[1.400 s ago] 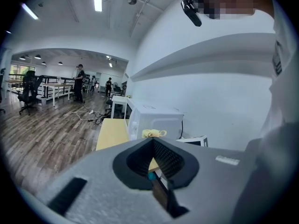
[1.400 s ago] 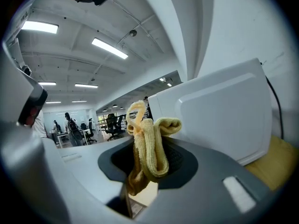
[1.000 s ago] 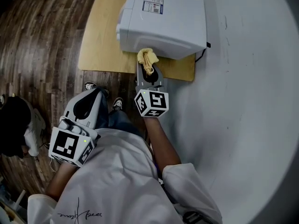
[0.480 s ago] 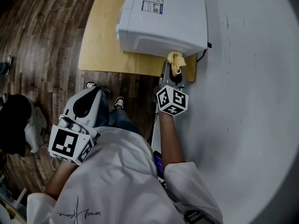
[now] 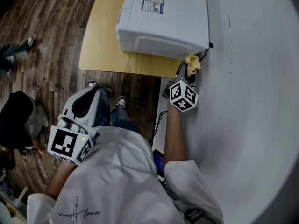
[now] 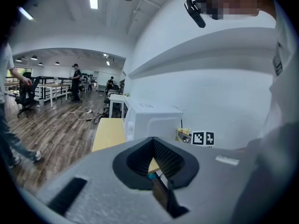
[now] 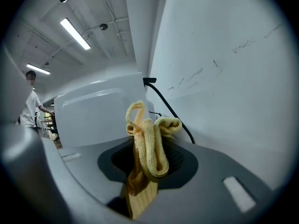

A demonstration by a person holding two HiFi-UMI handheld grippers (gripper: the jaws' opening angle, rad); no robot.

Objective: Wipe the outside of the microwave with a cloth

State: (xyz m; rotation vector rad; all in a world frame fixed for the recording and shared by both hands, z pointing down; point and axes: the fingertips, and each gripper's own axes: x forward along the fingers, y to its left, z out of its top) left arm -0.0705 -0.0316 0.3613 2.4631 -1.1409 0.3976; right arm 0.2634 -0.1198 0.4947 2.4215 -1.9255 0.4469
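**Cloth [image 7: 148, 143] pinched at the microwave [image 5: 163, 22] corner**

Right gripper [image 7: 147, 162] jaws clamped on the yellow ribbed cloth, folded thick, loops bunched up and standing past the tips. Nothing else between them. Held at the near right corner of the white microwave, low against its side panel; contact with the casing not clear from either view. Just beside the cloth, a black power cord [image 7: 173, 111] running from the microwave's corner down along the white wall [image 5: 243, 101]. Behind the jaws, the gripper's marker cube [image 5: 183, 96], then a bare forearm stretched forward out of a white shirt sleeve [image 5: 187, 181].

Left gripper [image 6: 154, 160] jaws drawn together at the tips, ribbed pads [image 6: 169, 157] facing each other, pinching nothing; only a sliver of tabletop visible through the hollow behind them. Held low and back by the person's left side, well apart from the microwave, pointing toward it from over the dark wood floor [image 5: 42, 41].

Microwave standing on a light wooden tabletop [image 5: 100, 36], close against the wall, a printed label [image 5: 153, 3] on its top. Farther off in the left gripper view, desks and several people across an open room.
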